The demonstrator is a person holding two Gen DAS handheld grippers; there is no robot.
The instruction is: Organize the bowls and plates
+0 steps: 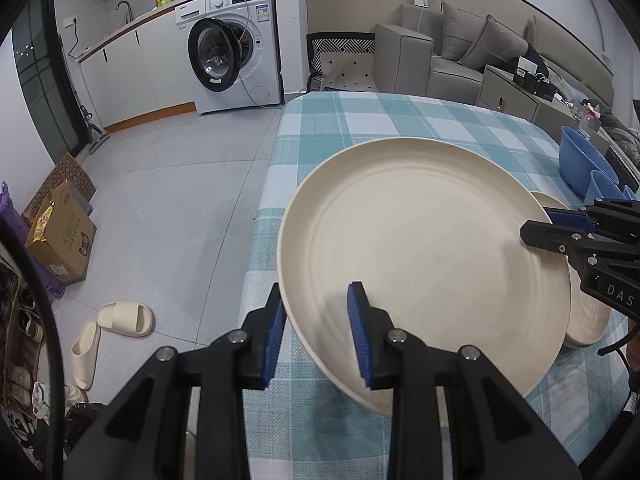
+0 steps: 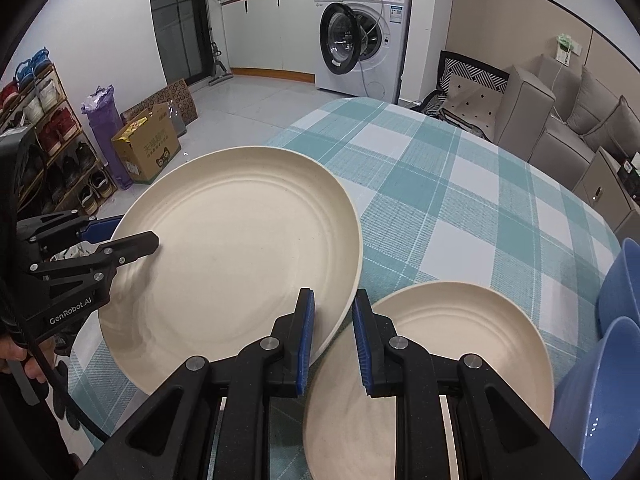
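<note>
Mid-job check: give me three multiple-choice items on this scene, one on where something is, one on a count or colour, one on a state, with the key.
1. Where does the small plate lie?
A. on the tablecloth beside the blue bowls
B. on the floor
C. inside the washer

2. How many cream plates show?
A. one
B. two
C. four

3. How is the big plate held?
A. lying free, untouched
B. by the left tongs only
C. by both, the right tongs on the opposite rim

Key: 1 A, it rests on the checked cloth next to the bowls. 2 B, one big, one small. 3 C, each view shows pads on either side of its rim.
</note>
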